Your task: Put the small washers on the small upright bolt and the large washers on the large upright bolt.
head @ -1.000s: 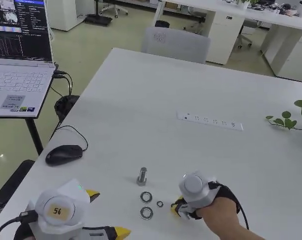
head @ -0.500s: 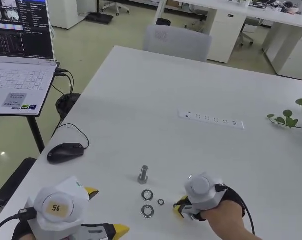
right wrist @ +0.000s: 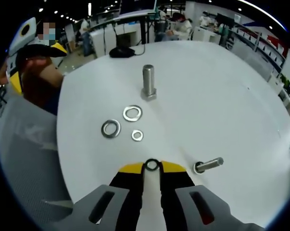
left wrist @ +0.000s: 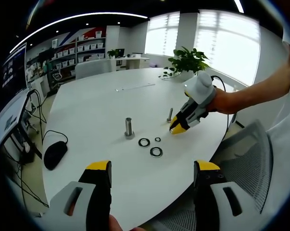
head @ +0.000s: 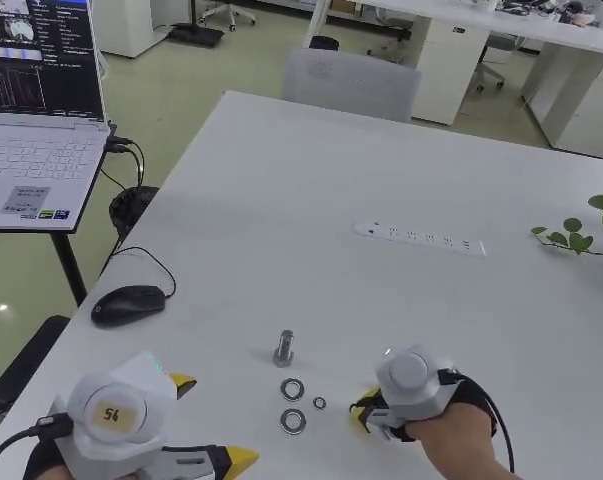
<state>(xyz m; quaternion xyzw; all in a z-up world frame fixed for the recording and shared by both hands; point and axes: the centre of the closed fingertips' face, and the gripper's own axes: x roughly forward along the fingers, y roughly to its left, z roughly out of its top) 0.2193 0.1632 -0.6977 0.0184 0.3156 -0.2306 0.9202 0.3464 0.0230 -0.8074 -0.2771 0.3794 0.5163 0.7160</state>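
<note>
fingers (right wrist: 128,169) of the right gripper (right wrist: 152,169) are pinched narrow on a small washer (right wrist: 152,165), caught by its rim at the very tips, which leaves its hole free to drop over a thread. just beside those tips, to their right in the right gripper view, the small bolt (right wrist: 208,165) stands head down on the desk (right wrist: 221,96); it looks like the target, which would explain why the grip is low and close to it. the left gripper (left wrist: 153,168) hangs at the near edge of the desk, its fingers (left wrist: 99,175) spread wide and holding nothing, probably parked out of the way of the working hand. a little further out lie a second small washer (right wrist: 137,135) and two large washers (right wrist: 110,128), all flat, apart from one another and not yet on any bolt. beyond them the large bolt (right wrist: 148,82) stands upright and bare. further off on the desk are a mouse (head: 128,303) and a power strip (head: 419,240), well apart from the work
</note>
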